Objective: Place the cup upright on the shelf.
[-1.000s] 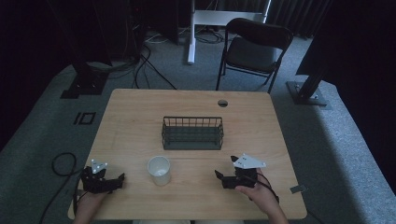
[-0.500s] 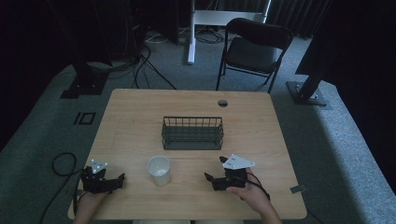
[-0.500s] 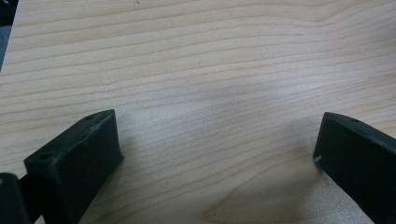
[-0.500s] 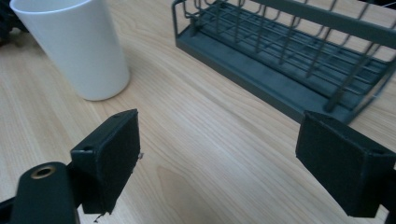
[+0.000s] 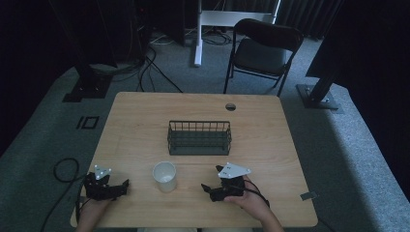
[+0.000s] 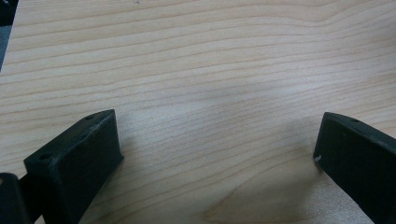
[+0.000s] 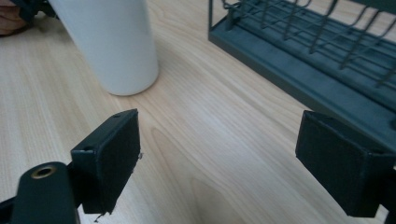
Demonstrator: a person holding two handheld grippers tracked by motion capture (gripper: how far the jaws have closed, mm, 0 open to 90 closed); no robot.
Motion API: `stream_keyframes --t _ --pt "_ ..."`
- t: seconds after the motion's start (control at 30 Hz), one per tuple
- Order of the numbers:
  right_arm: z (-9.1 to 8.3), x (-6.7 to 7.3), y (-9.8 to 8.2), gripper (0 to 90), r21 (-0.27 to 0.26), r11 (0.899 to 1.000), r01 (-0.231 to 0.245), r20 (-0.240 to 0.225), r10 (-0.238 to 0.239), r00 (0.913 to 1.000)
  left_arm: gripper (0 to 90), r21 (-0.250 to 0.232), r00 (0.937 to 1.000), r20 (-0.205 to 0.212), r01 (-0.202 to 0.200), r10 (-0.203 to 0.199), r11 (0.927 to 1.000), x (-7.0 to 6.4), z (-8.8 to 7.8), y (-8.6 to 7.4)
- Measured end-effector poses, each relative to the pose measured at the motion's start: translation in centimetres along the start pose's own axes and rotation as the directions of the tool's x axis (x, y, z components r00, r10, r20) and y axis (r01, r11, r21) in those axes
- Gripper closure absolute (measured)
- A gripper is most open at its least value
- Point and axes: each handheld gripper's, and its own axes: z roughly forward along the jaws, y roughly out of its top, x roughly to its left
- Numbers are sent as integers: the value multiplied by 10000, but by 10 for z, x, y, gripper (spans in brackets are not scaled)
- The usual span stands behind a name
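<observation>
A white cup [image 5: 165, 176] stands upright near the table's front edge, with a dark wire basket [image 5: 199, 137] behind it at mid-table. My right gripper [image 5: 207, 189] is open just right of the cup, jaws pointing left toward it with nothing between them. In the right gripper view the cup [image 7: 111, 42] rises at upper left, the basket [image 7: 317, 56] runs along the upper right, and my gripper [image 7: 219, 161] spans bare wood. My left gripper [image 5: 124, 186] rests open at the front left corner, its jaws over bare tabletop [image 6: 205, 88].
The wooden table [image 5: 270, 140] has a round cable hole [image 5: 230, 107] at the back. A black folding chair [image 5: 261, 50] stands behind the table. Stand bases and cables lie on the grey carpet around it.
My right gripper has moved left along the front of the table, closing in on the cup. The left gripper, cup and basket have stayed put.
</observation>
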Motion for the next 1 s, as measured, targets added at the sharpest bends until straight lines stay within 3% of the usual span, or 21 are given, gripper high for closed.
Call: stream_keyframes --t 0.43,1.0 --pt "10 12 5 139 -160 9993 334 -558 -342 9979 7 -3 10000 -1 3 -3 10000 0 0 0" --pt "30 30 21 141 -377 9951 911 -1210 -950 9881 7 -3 10000 3 9 -9 10000 0 0 0"
